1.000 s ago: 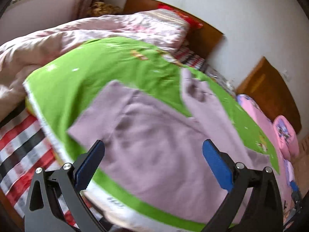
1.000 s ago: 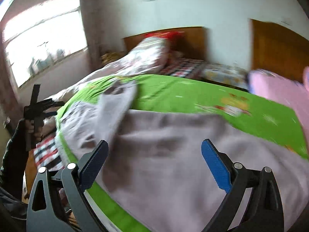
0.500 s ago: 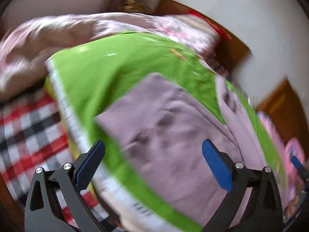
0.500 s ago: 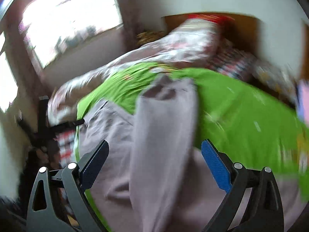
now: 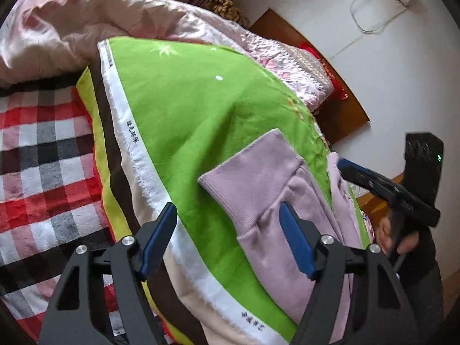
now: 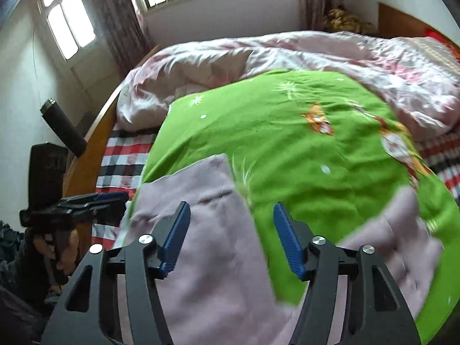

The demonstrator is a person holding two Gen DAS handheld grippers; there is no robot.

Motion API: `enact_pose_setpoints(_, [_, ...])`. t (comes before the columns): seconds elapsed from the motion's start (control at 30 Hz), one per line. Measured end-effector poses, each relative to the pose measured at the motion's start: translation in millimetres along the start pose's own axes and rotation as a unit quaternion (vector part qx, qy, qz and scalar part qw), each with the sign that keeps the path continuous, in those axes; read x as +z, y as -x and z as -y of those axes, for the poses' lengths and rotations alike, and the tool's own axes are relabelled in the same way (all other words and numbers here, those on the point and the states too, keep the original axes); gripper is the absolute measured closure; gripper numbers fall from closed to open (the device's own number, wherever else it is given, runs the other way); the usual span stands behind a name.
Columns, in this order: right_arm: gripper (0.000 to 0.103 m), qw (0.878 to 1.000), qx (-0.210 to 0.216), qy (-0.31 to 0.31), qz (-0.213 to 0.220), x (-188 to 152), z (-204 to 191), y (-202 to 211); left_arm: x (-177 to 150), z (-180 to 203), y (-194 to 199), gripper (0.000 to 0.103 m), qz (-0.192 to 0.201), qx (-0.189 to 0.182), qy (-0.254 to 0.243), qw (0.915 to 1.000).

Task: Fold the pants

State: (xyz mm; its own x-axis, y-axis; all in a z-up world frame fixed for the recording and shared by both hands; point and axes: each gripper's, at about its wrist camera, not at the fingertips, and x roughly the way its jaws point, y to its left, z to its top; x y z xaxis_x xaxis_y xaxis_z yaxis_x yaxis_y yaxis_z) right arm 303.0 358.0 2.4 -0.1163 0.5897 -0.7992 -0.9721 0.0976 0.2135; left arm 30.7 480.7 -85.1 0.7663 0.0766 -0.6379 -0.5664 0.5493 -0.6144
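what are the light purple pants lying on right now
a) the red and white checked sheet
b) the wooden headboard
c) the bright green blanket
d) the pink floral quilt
c: the light purple pants lie spread on the bright green blanket, with green showing around the ribbed waistband; the checked sheet and the pink floral quilt lie off to the side of them.

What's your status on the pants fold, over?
Left gripper and right gripper both open, jaws just closing, nothing gripped. Pink pants flat on green blanket. Nothing in the way.
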Motion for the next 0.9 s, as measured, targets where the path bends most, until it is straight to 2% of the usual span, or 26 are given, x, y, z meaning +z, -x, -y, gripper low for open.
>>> enact_pose_setpoints(0.1, [0.052, 0.999, 0.035, 0.013, -0.010, 8, 0, -16, 1, 0, -9, 0.033, -0.014, -0.008, 0.005, 0.9999])
enact_pose_setpoints(0.2, [0.052, 0.999, 0.039, 0.027, -0.028, 10, 1, -31, 1, 1, -16, 0.033, -0.019, -0.007, 0.007, 0.9998])
enact_pose_setpoints(0.27, [0.058, 0.998, 0.047, 0.022, -0.042, 8, 5, -42, 1, 0, -22, 0.033, -0.024, -0.004, 0.012, 0.9996])
enact_pose_setpoints(0.3, [0.065, 0.997, 0.053, 0.022, -0.052, 5, 4, -47, 1, 1, -25, 0.034, -0.025, -0.002, 0.012, 0.9996])
enact_pose_setpoints(0.37, [0.067, 0.997, 0.047, 0.036, -0.053, 0, -1, -50, 0, 3, -27, 0.038, -0.023, 0.005, 0.010, 0.9997])
enact_pose_setpoints(0.4, [0.070, 0.997, 0.046, 0.034, -0.047, -1, -2, -48, -1, 3, -28, 0.045, -0.020, 0.009, 0.009, 0.9997])
enact_pose_setpoints(0.43, [0.080, 0.998, 0.038, 0.034, -0.042, 0, -3, -45, -2, 3, -27, 0.061, -0.017, 0.019, 0.006, 0.9997])
enact_pose_setpoints(0.47, [0.083, 0.998, 0.030, 0.034, -0.034, 0, -3, -41, -2, 2, -24, 0.070, -0.009, 0.029, 0.004, 0.9995])
enact_pose_setpoints(0.53, [0.087, 0.999, 0.023, 0.043, -0.015, 1, -9, -28, -1, 2, -14, 0.095, 0.004, 0.030, 0.004, 0.9995])
enact_pose_setpoints(0.7, [0.089, 0.998, 0.000, 0.067, 0.017, 2, -27, -8, 1, 29, 14, 0.098, 0.046, 0.046, -0.052, 0.9965])
enact_pose_setpoints(0.8, [0.089, 0.997, -0.014, 0.063, 0.049, 5, -25, 8, 5, 52, 28, 0.098, 0.075, 0.054, -0.090, 0.9917])
enact_pose_setpoints(0.87, [0.089, 0.997, -0.021, 0.053, 0.060, 9, -20, 12, 12, 57, 27, 0.098, 0.082, 0.061, -0.098, 0.9899])
enact_pose_setpoints(0.9, [0.095, 0.996, -0.028, 0.048, 0.067, 12, -17, 12, 15, 56, 23, 0.098, 0.078, 0.062, -0.093, 0.9907])
